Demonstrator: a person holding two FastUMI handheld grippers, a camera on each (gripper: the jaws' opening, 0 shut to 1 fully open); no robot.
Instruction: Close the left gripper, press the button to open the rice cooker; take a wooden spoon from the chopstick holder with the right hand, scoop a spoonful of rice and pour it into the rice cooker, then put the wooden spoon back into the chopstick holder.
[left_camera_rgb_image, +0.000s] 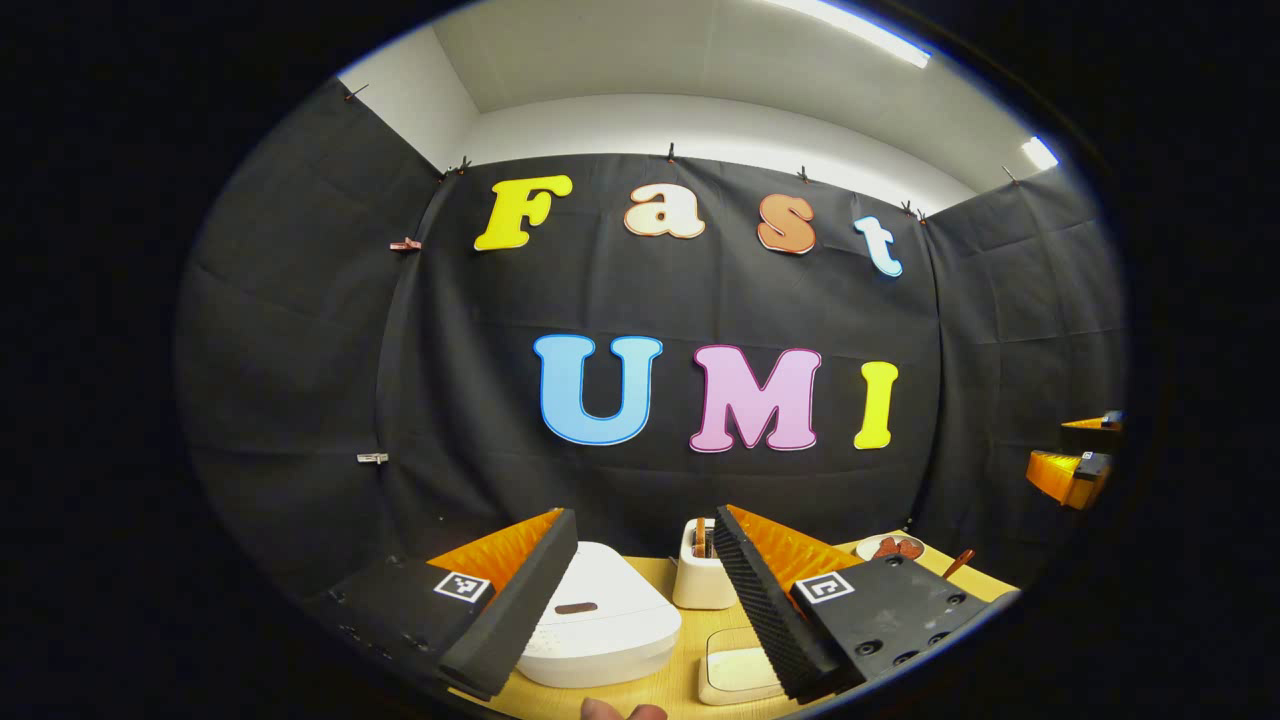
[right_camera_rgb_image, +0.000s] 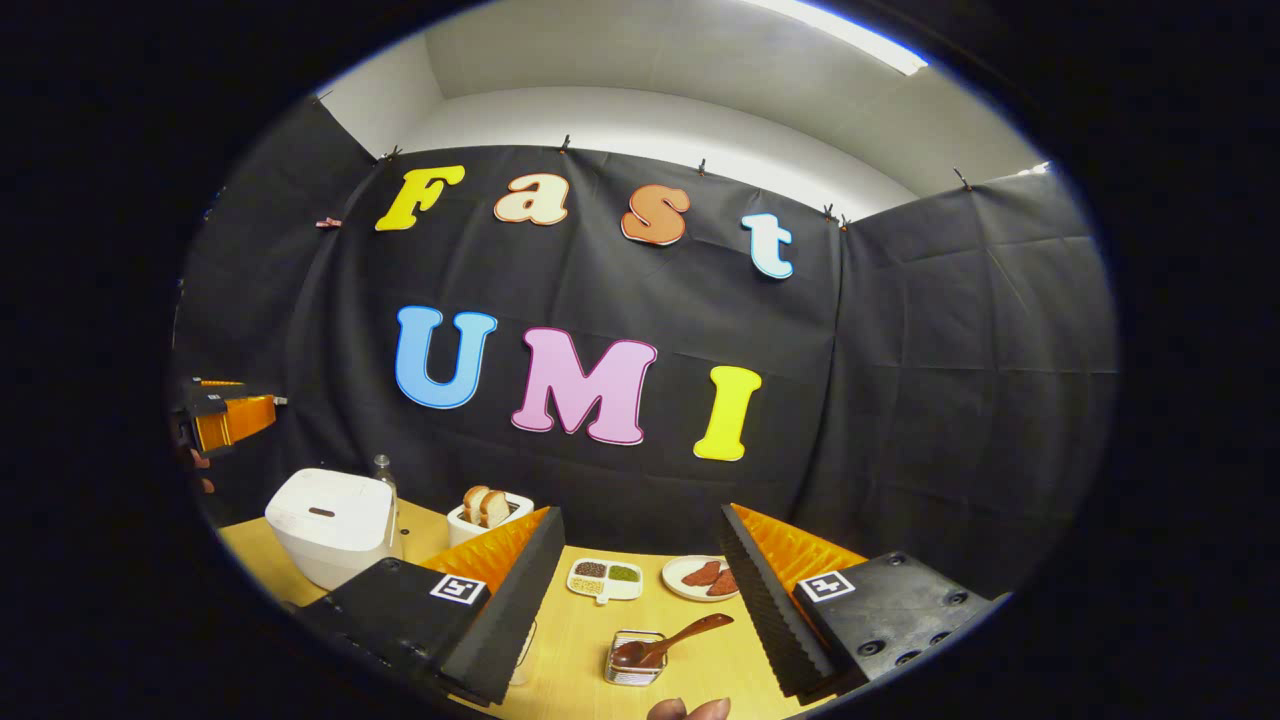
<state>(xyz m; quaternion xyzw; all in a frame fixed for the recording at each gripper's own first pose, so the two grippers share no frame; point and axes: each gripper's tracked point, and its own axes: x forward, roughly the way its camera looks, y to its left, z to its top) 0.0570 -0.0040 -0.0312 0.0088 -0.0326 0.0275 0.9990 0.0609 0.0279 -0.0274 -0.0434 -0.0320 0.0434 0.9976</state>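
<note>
Wood is rigid and light: the wooden spoon (right_camera_rgb_image: 672, 640) leans tilted in the clear chopstick holder (right_camera_rgb_image: 636, 658) near the bench (right_camera_rgb_image: 580, 640) front edge, handle free for a mid-shaft grasp. Right gripper (right_camera_rgb_image: 640, 600) hangs above it, jaws wide, empty. Left gripper (left_camera_rgb_image: 640, 600) is likewise wide apart, holding nothing, over the white rice cooker (left_camera_rgb_image: 600, 625), lid down; its dark button (left_camera_rgb_image: 576, 607) likely needs a firm press. Toaster (left_camera_rgb_image: 703, 580) stands just beside the cooker; open room lies between holder and cooker.
</note>
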